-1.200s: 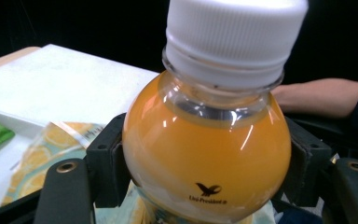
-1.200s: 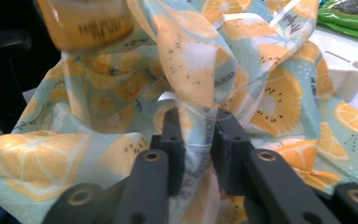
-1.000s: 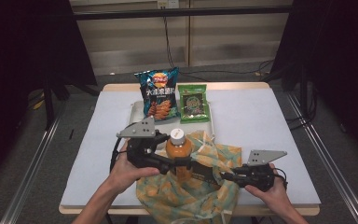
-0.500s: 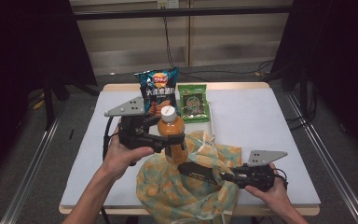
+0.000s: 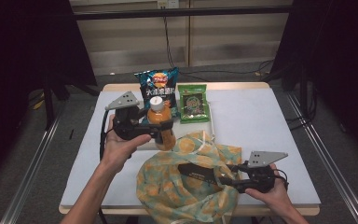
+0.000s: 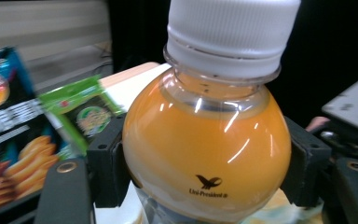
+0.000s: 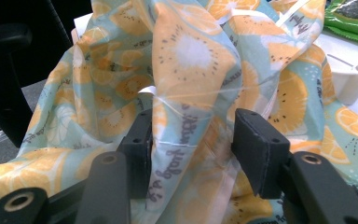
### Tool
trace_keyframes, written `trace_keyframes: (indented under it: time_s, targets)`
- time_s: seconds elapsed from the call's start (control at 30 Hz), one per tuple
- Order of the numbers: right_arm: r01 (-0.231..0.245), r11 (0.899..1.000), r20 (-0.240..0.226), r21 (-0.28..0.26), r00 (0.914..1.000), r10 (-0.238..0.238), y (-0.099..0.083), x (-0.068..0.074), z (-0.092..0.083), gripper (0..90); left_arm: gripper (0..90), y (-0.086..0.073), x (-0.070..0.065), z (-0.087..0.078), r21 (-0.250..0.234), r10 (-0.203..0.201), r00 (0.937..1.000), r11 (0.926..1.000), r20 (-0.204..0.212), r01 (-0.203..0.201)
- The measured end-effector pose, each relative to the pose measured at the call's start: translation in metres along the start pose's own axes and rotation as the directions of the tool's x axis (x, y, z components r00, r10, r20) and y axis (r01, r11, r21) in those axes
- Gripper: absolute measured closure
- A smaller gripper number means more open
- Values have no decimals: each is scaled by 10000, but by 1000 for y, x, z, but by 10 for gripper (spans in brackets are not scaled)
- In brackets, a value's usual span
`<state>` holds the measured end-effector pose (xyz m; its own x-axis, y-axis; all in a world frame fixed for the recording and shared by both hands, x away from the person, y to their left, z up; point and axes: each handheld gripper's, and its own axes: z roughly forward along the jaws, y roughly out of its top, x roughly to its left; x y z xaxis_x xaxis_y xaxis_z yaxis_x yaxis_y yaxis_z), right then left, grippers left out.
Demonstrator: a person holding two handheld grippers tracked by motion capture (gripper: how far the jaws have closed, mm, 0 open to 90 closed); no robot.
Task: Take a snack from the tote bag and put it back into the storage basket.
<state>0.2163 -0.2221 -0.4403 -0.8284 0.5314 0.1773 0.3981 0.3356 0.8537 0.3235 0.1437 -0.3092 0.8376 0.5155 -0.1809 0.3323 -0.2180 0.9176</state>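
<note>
An orange juice bottle [image 5: 161, 122] with a white cap hangs upright above the table, left of the bag. My left gripper [image 5: 161, 129] is shut on its round body [image 6: 205, 149], one pad on each side. A cloth bag [image 5: 191, 186] printed with orange slices lies crumpled at the table's front. My right gripper [image 5: 189, 170] reaches into its top from the right. Its jaws have just been opening and stand apart, with a loose fold of the bag's cloth [image 7: 191, 60] hanging between the pads [image 7: 256, 149].
A blue chips bag [image 5: 157, 86] and a green snack packet [image 5: 193, 102] lie at the back on a white tray [image 5: 203, 126]. The white table [image 5: 261, 126] has bare room on the right. Dark stands and cables ring the table.
My left gripper carried the bottle up out of the bag and away to the back left. The right gripper stayed put and its jaws parted around the bag's cloth.
</note>
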Motion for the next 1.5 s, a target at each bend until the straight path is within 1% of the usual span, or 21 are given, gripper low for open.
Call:
trace_keyframes:
  time_s: [0.07, 0.17, 0.2, 0.27, 0.43, 0.6, 0.73, 0.77, 0.8, 0.87, 0.93, 1.0, 1.03, 1.07, 1.1, 1.17, 1.2, 1.23, 1.3, 1.33, 1.5]
  targets:
    - [-57, 10000, 27, -56, 10000, 57, 0, 0, 0, 471, 304, -2, 6, -1, -80, -202, 9995, 9998, -229, 201]
    - [-205, 9998, 75, -47, 9998, 205, 0, -1, -1, 420, 304, -7, 14, 0, -22, -176, 9972, 9998, -725, 175]
    - [-276, 9996, 66, -67, 9996, 277, -1, -2, 0, 412, 304, -8, 17, 0, 32, -187, 9957, 9998, -912, 190]
    - [-299, 9995, 54, -79, 9995, 299, -1, -2, -1, 402, 304, -13, 24, 1, -13, -491, 9918, 9988, -1176, 493]
    - [-314, 9995, 30, -60, 9995, 314, -1, -2, 0, 376, 304, -22, 41, 5, 84, -595, 9830, 9980, -1736, 619]
    - [-339, 9994, 31, -72, 9994, 339, -1, -2, -1, 375, 305, -32, 55, 10, 201, -949, 9660, 9945, -2407, 1027]
    - [-340, 9994, 84, -114, 9994, 341, -1, -3, -1, 373, 305, -39, 61, 14, 155, -1074, 9509, 9930, -2903, 1169]
    - [-346, 9993, 70, -108, 9994, 346, -1, -3, 0, 373, 305, -40, 63, 15, 265, -987, 9471, 9934, -3055, 1120]
    - [-330, 9994, 77, -103, 9994, 331, -1, -3, 0, 371, 305, -41, 64, 17, 258, -1029, 9395, 9927, -3266, 1177]
    - [-338, 9994, 68, -102, 9994, 339, -1, -3, 0, 371, 305, -43, 66, 18, 222, -1061, 9344, 9924, -3401, 1207]
    - [-342, 9994, 63, -99, 9994, 342, -1, -3, 0, 369, 305, -45, 69, 20, 148, -1143, 9243, 9916, -3641, 1284]
    - [-353, 9993, 47, -92, 9994, 353, -1, -3, 0, 368, 305, -47, 70, 23, 134, -1153, 9179, 9914, -3797, 1301]
    - [-371, 9993, 59, -109, 9993, 371, -1, -3, 0, 368, 305, -48, 70, 24, 136, -1159, 9122, 9912, -3930, 1317]
    - [-363, 9993, 61, -117, 9993, 363, -1, -4, 0, 368, 305, -49, 70, 27, 80, -1268, 9024, 9897, -4117, 1427]
    - [-362, 9993, 79, -124, 9993, 363, -1, -4, 0, 368, 305, -49, 71, 28, 39, -1346, 8973, 9887, -4203, 1501]
    - [-354, 9993, 76, -140, 9993, 355, -1, -4, 0, 368, 305, -51, 72, 30, -73, -1536, 8922, 9861, -4248, 1663]
    - [-349, 9993, 81, -135, 9994, 350, -1, -4, 0, 368, 305, -52, 73, 31, -1, -1483, 8934, 9865, -4241, 1637]
    - [-364, 9992, 66, -145, 9993, 365, -2, -4, 0, 366, 305, -54, 73, 32, 3, -1503, 8915, 9861, -4274, 1664]
    - [-411, 9990, 17, -170, 9992, 411, -2, -4, -1, 362, 305, -57, 74, 35, 125, -1368, 8840, 9872, -4471, 1591]
    - [-411, 9990, -12, -164, 9992, 411, -2, -4, -1, 362, 305, -58, 74, 37, 61, -1473, 8797, 9857, -4522, 1682]
    - [-412, 9990, -7, -146, 9992, 412, -2, -5, -1, 362, 305, -65, 76, 40, 72, -1528, 8717, 9843, -4656, 1764]
